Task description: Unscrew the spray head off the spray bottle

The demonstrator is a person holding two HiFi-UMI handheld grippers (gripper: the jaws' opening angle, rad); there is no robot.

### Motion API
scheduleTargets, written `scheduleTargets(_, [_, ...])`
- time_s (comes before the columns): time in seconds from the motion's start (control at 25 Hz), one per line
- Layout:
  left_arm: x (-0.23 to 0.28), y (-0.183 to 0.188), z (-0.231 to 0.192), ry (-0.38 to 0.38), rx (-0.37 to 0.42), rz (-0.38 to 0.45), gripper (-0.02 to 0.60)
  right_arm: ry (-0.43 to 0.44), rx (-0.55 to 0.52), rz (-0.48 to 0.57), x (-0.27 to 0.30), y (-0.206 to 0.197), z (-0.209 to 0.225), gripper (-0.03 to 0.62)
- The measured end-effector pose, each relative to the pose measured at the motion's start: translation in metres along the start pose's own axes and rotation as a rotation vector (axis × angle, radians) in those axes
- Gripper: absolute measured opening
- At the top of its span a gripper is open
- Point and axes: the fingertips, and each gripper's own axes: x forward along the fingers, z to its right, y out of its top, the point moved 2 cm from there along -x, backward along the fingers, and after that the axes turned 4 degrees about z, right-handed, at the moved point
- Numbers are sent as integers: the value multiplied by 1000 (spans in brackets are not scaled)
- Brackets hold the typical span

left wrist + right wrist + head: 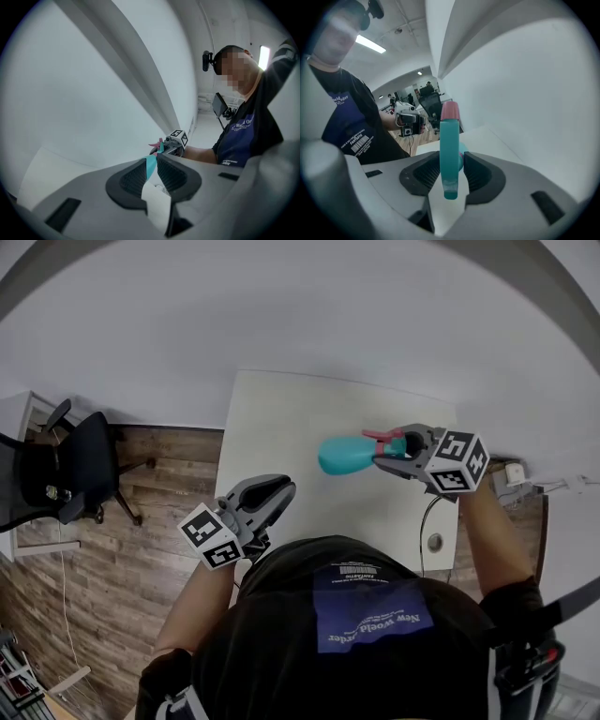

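Note:
My right gripper [392, 448] is shut on the teal spray head [450, 154], whose pink nozzle [450, 110] sticks out past the jaws. In the head view the teal bottle body [342, 456] lies sideways to the left of that gripper, held above the white table [309, 399], with the pink trigger [378, 436] on top. My left gripper [279, 491] hovers near the table's front left edge, shut with nothing in it. In the left gripper view a strip of the teal bottle [151, 165] shows beyond its jaws, with the right gripper [168, 145] behind it.
A black office chair [80, 470] stands on the wood floor to the left of the table. A round cable hole [434, 542] sits at the table's near right corner, with a wall socket [514, 474] further right. A white wall runs behind the table.

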Motion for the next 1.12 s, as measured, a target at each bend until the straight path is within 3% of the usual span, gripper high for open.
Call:
scheduleTargets(0.48, [38,25,22,-70,67,-44,283,59,113,334,-69,32,-30,149])
scheduleTargets(0.8, [54,34,45,-184,140,-85,494,163,131,498,-85,50,-72,149])
scheduleTargets(1.12, [84,42,84,-347,141,-106,504,290,170,578,-87,59,-93,149])
